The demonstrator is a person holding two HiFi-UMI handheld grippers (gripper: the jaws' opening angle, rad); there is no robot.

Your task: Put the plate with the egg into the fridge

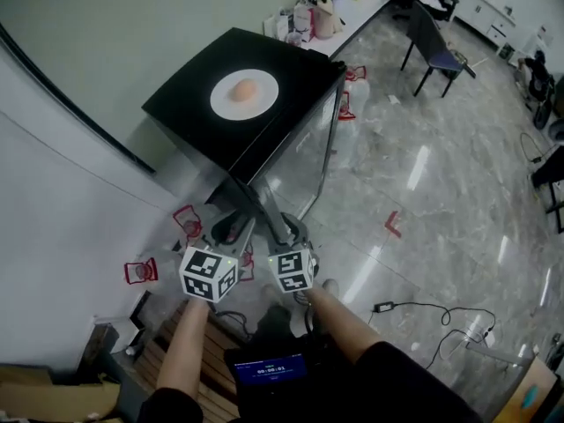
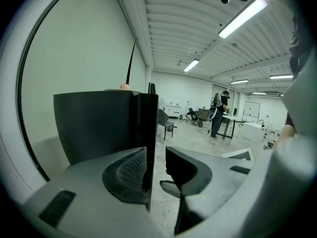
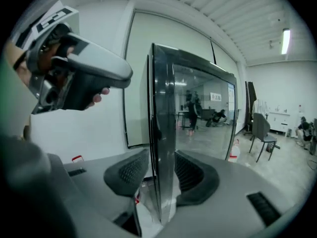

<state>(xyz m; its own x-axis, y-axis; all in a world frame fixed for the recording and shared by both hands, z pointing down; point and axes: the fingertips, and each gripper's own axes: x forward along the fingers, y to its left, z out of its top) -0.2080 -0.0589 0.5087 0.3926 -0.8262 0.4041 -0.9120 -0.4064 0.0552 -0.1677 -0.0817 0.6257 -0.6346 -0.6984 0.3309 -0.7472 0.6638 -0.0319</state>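
Two grippers face the fridge (image 1: pixel 264 144). Left gripper (image 2: pixel 156 158): jaws apart, empty, beside the fridge corner. Right gripper (image 3: pixel 161 168): jaws apart astride the glass door (image 3: pixel 200 113) edge, not pinching. Plate (image 1: pixel 220 104) with egg (image 1: pixel 245 90) rests on the fridge top; stiff, slick, egg probably rolls: pinch the rim, keep level.

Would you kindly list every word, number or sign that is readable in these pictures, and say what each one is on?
No text can be read with certainty.
Dark screen below the person's arms: a light line of characters, too small to read.
Left marker cube and right marker cube: black-and-white square patterns only, no letters.
Containers in the background: labels too blurred.
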